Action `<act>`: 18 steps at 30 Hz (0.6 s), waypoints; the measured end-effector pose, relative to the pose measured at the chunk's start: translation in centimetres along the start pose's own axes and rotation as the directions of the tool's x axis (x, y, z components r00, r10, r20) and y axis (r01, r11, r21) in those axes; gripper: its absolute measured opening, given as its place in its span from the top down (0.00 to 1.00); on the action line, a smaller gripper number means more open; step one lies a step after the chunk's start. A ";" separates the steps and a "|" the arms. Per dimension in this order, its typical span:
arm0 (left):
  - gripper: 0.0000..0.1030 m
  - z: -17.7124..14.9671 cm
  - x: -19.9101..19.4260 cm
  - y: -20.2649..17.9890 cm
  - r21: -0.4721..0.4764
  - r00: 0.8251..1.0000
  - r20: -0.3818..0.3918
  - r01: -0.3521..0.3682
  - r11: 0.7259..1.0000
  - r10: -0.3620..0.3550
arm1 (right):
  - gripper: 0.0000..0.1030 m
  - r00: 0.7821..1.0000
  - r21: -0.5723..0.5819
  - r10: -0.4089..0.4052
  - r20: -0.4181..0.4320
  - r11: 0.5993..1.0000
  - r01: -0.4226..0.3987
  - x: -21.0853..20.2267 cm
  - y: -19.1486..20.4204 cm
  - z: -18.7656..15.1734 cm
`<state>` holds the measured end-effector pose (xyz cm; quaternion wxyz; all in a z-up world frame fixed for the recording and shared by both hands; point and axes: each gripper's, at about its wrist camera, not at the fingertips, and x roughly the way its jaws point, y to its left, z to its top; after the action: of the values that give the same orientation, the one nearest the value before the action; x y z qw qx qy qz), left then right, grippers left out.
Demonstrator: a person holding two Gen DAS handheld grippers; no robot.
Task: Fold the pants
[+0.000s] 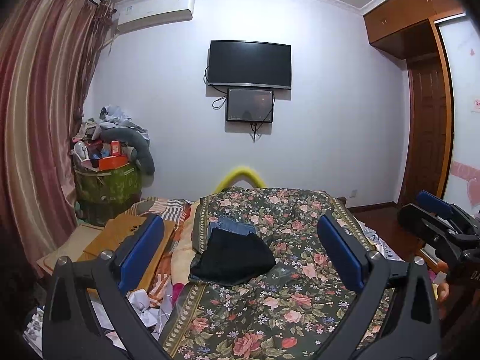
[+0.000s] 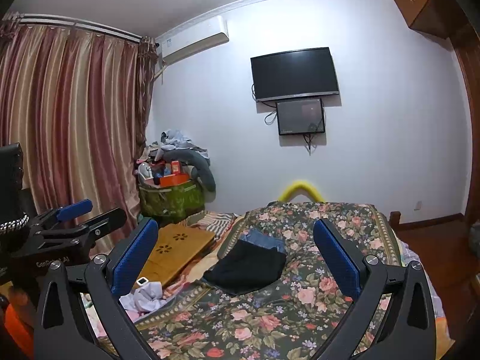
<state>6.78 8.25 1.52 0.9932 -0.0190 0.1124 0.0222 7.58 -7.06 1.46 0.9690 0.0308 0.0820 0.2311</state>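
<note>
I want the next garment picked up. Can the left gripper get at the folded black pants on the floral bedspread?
Probably yes: the left gripper is open and empty, and the folded black pants lie uncovered ahead on the floral bedspread, nothing between.

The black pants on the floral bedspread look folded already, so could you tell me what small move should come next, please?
Probably hold both claws back: the black pants lie folded on the floral bedspread, overlapping folded jeans. The left claw and right claw are open, holding nothing.
</note>
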 end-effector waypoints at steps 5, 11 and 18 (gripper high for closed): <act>0.00 -0.1 0.1 0.0 -0.005 1.000 0.000 0.005 1.000 -0.005 | 0.00 1.000 0.004 -0.005 -0.005 1.000 0.005 0.1 -0.1 0.1; 0.00 -0.2 0.2 0.1 -0.002 1.000 0.000 0.003 1.000 -0.003 | 0.00 1.000 0.007 -0.007 -0.004 1.000 0.007 0.0 -0.1 0.1; 0.00 -0.3 0.2 0.0 -0.002 1.000 -0.002 0.009 1.000 -0.009 | 0.00 1.000 0.015 -0.014 -0.008 1.000 0.014 0.0 -0.3 0.0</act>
<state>6.88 8.22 1.19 0.9932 -0.0206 0.1131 0.0180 7.69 -7.29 1.44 0.9700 0.0365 0.0880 0.2238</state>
